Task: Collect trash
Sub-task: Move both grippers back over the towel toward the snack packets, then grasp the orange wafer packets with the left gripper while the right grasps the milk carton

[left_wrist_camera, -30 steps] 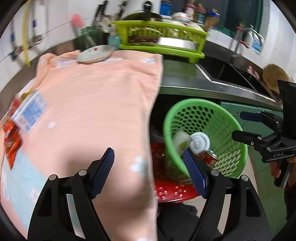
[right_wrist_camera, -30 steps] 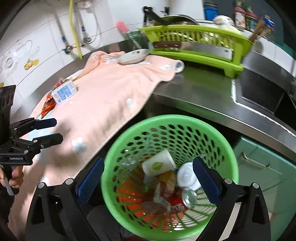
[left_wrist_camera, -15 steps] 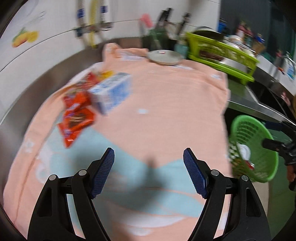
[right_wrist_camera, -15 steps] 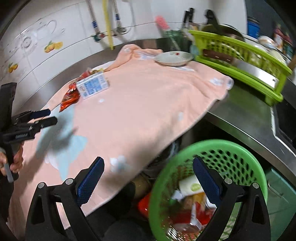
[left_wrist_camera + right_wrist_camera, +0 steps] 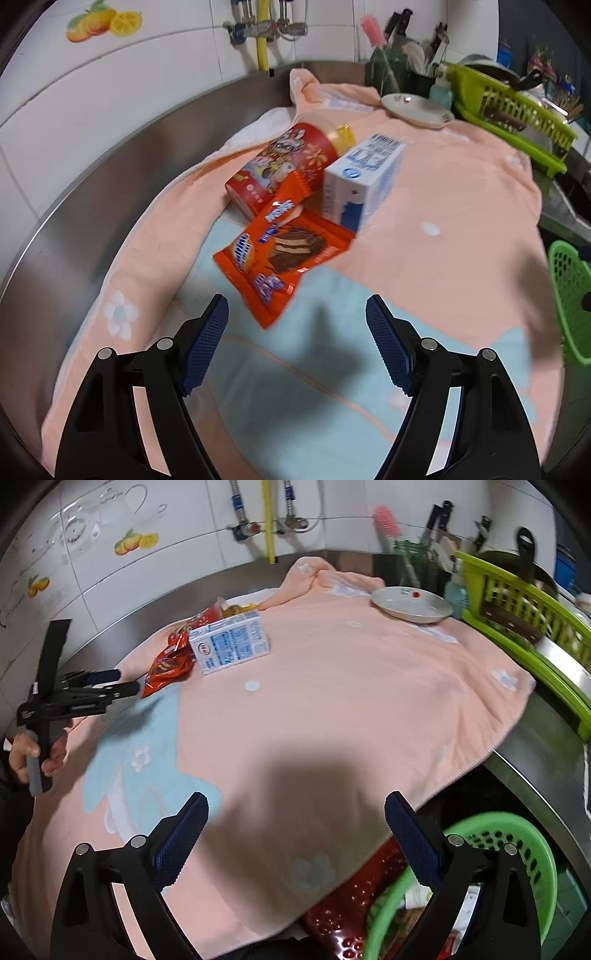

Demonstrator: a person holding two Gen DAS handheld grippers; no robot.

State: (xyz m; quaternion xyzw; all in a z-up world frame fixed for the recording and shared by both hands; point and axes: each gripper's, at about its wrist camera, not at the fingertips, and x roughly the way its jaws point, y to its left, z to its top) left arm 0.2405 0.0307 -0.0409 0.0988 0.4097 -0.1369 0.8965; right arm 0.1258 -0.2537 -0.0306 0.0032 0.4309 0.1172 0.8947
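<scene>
An orange snack wrapper (image 5: 280,254) lies on the peach towel (image 5: 461,236), with a red cup container (image 5: 284,166) and a white-blue milk carton (image 5: 364,182) just behind it. My left gripper (image 5: 297,341) is open and empty, hovering just short of the wrapper. It also shows in the right wrist view (image 5: 110,686), close to the wrapper (image 5: 168,666) and carton (image 5: 231,644). My right gripper (image 5: 295,838) is open and empty above the towel's near edge, beside the green trash basket (image 5: 517,834), which holds trash.
A white plate (image 5: 417,107) rests on the towel's far end. A green dish rack (image 5: 513,114) stands at the back right by a utensil holder (image 5: 413,565). A red stool (image 5: 343,904) sits below the basket. The steel counter edge (image 5: 546,753) runs right.
My left gripper swung left from the basket to the trash pile and closed in on the wrapper. My right gripper rose from over the basket to the towel's edge.
</scene>
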